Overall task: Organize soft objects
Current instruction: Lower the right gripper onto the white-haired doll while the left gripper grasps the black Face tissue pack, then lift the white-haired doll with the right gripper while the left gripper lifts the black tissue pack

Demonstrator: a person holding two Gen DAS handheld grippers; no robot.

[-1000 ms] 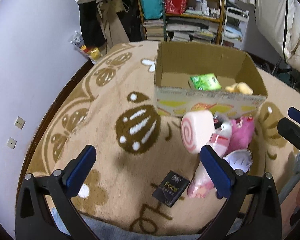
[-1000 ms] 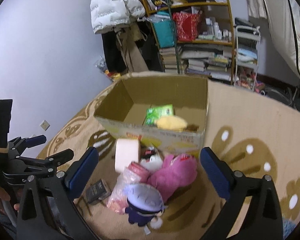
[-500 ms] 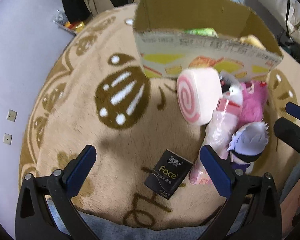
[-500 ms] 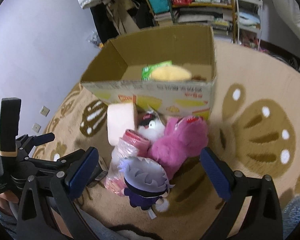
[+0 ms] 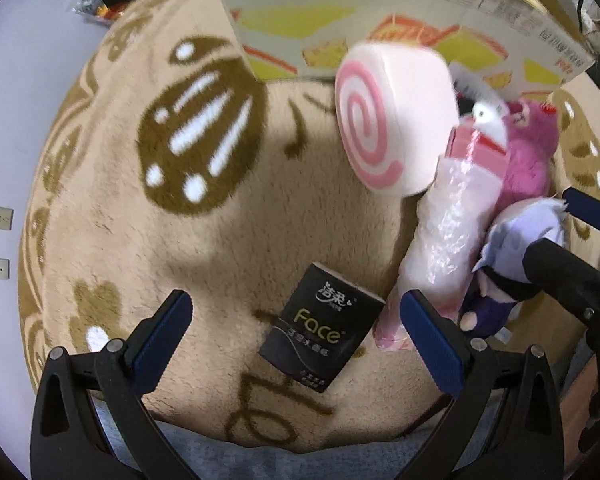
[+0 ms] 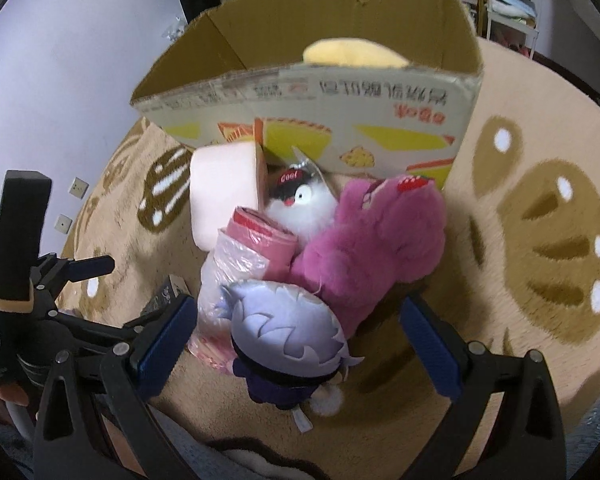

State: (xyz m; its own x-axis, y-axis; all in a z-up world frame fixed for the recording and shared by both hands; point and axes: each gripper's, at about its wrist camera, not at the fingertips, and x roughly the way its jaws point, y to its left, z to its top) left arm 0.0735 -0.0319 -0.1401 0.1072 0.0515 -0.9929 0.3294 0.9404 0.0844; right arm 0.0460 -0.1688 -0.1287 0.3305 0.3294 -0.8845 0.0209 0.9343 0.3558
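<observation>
Left hand-held gripper open over black tissue pack on rug; right hand-held gripper open around purple-haired doll, plush pile touching cardboard box front wall; bare rug left.

I see a deep-pile tan rug under everything. On it, the black tissue pack looks glossy, the pink bag crinkly clear plastic, the magenta plush fluffy, and the box matt printed cardboard.
</observation>
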